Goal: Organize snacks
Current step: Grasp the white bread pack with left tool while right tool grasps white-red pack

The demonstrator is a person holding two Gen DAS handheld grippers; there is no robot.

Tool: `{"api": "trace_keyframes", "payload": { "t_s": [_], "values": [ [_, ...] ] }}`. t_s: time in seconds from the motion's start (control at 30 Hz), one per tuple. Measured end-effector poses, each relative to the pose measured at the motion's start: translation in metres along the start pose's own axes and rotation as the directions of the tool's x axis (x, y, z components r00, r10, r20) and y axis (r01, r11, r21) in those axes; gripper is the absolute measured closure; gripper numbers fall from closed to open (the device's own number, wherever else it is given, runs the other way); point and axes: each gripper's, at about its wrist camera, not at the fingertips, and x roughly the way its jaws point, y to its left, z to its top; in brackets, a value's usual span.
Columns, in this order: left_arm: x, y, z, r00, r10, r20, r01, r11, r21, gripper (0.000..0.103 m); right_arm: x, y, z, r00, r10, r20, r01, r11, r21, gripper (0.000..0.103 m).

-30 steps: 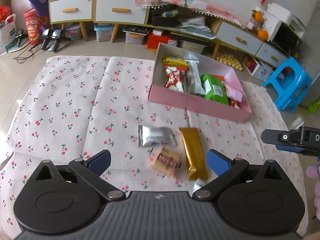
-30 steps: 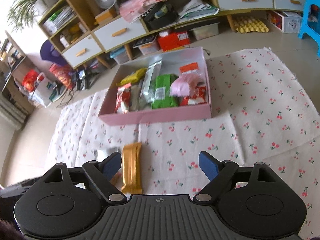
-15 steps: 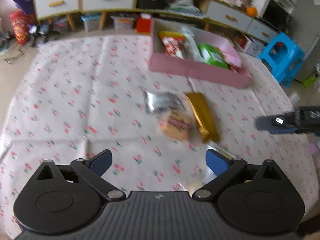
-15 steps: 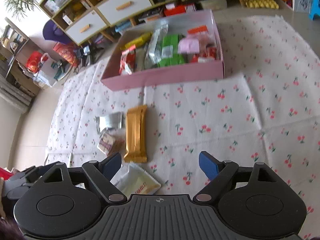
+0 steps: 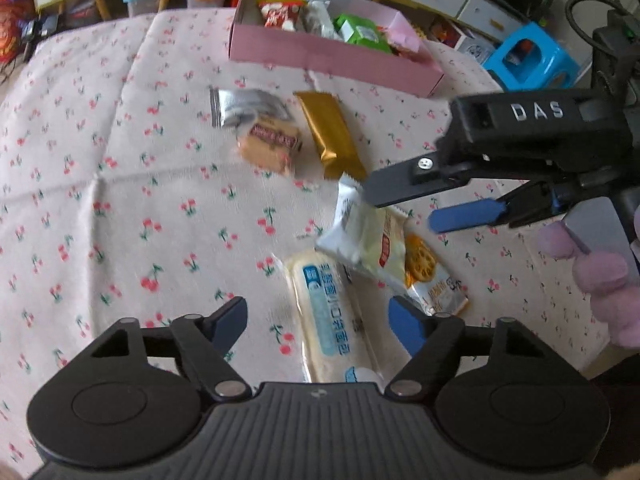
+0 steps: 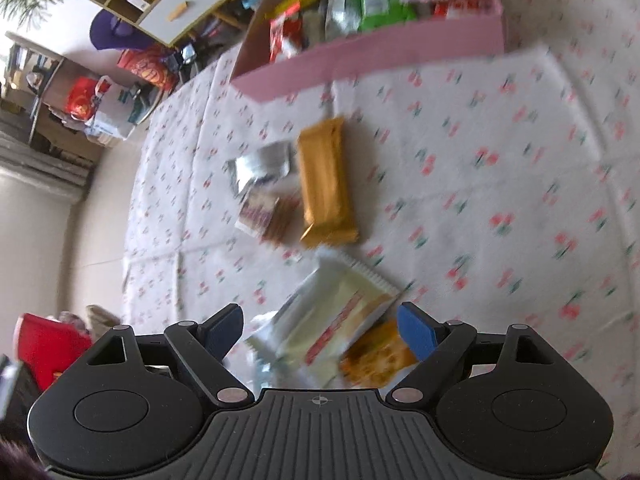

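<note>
Left tongs closing, unclenched, astride long white blue-labelled packet; right tongs held spread over pale cream-white packet.

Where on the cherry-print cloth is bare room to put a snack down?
The cherry-print cloth lies bare left of the silver foil packet and the long white-and-blue packet, and also right of the gold wrapper. It is crowded around the white packet in the near pile.
</note>
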Motion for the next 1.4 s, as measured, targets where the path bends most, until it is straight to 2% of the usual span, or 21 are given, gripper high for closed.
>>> {"api": "trace_keyframes", "payload": {
  "t_s": [0.07, 0.13, 0.3, 0.37, 0.43, 0.5, 0.57, 0.73, 1.0, 1.13, 1.2, 1.27, 1.33, 1.4],
  "values": [
    [0.002, 0.003, 0.000, 1.000, 0.000, -0.009, 0.000, 1.000, -0.024, 0.037, 0.008, 0.000, -0.002, 1.000, 0.011, -0.026, -0.010, 0.999, 0.037, 0.019],
    [0.005, 0.008, -0.002, 1.000, -0.002, -0.018, 0.001, 0.998, -0.064, 0.041, 0.013, 0.000, -0.002, 1.000, -0.009, -0.025, 0.011, 0.998, 0.059, 0.027],
    [0.000, 0.015, -0.005, 1.000, -0.009, 0.004, 0.010, 0.993, -0.116, 0.045, 0.019, 0.001, -0.004, 0.997, -0.073, 0.031, 0.071, 0.995, 0.069, 0.041],
    [0.000, 0.018, -0.005, 1.000, -0.011, 0.007, 0.012, 0.991, -0.136, 0.047, 0.020, 0.004, -0.005, 0.994, -0.093, 0.055, 0.091, 0.994, 0.054, 0.043],
    [0.000, 0.019, -0.005, 1.000, -0.013, 0.010, 0.014, 0.989, -0.150, 0.050, 0.021, 0.009, -0.007, 0.989, -0.120, 0.082, 0.118, 0.993, 0.022, 0.050],
    [0.001, 0.020, -0.004, 1.000, -0.008, 0.011, 0.010, 0.989, -0.147, 0.055, 0.023, 0.013, -0.009, 0.984, -0.143, 0.106, 0.145, 0.989, -0.014, 0.053],
    [0.000, 0.020, -0.003, 1.000, -0.014, 0.009, 0.015, 0.990, -0.139, 0.064, 0.024, 0.015, -0.007, 0.980, -0.159, 0.116, 0.165, 0.985, -0.045, 0.057],
    [-0.003, 0.016, -0.002, 1.000, 0.012, 0.019, -0.010, 0.997, -0.080, 0.073, 0.021, 0.011, -0.001, 0.972, -0.186, 0.142, 0.198, 0.978, -0.070, 0.063],
    [-0.008, 0.027, 0.004, 0.994, 0.099, 0.054, -0.095, 0.993, -0.066, 0.075, 0.018, 0.004, 0.006, 0.948, -0.256, 0.188, 0.278, 0.955, -0.100, 0.065],
    [-0.009, 0.037, 0.009, 0.992, 0.115, 0.060, -0.109, 0.989, -0.097, 0.074, 0.017, 0.004, 0.007, 0.957, -0.234, 0.172, 0.254, 0.962, -0.102, 0.064],
    [-0.010, 0.042, 0.010, 0.992, 0.110, 0.057, -0.102, 0.987, -0.123, 0.069, 0.016, 0.005, 0.007, 0.966, -0.204, 0.157, 0.219, 0.972, -0.088, 0.059],
    [-0.011, 0.044, 0.010, 0.991, 0.117, 0.062, -0.107, 0.984, -0.142, 0.056, 0.017, 0.006, 0.008, 0.973, -0.185, 0.141, 0.197, 0.977, -0.077, 0.057],
    [-0.012, 0.043, 0.009, 0.990, 0.124, 0.067, -0.114, 0.984, -0.137, 0.052, 0.017, 0.006, 0.008, 0.973, -0.183, 0.139, 0.193, 0.979, -0.066, 0.050],
    [-0.011, 0.040, 0.008, 0.990, 0.128, 0.066, -0.118, 0.984, -0.134, 0.052, 0.017, 0.007, 0.007, 0.973, -0.184, 0.137, 0.194, 0.979, -0.066, 0.050]
  ]
}}
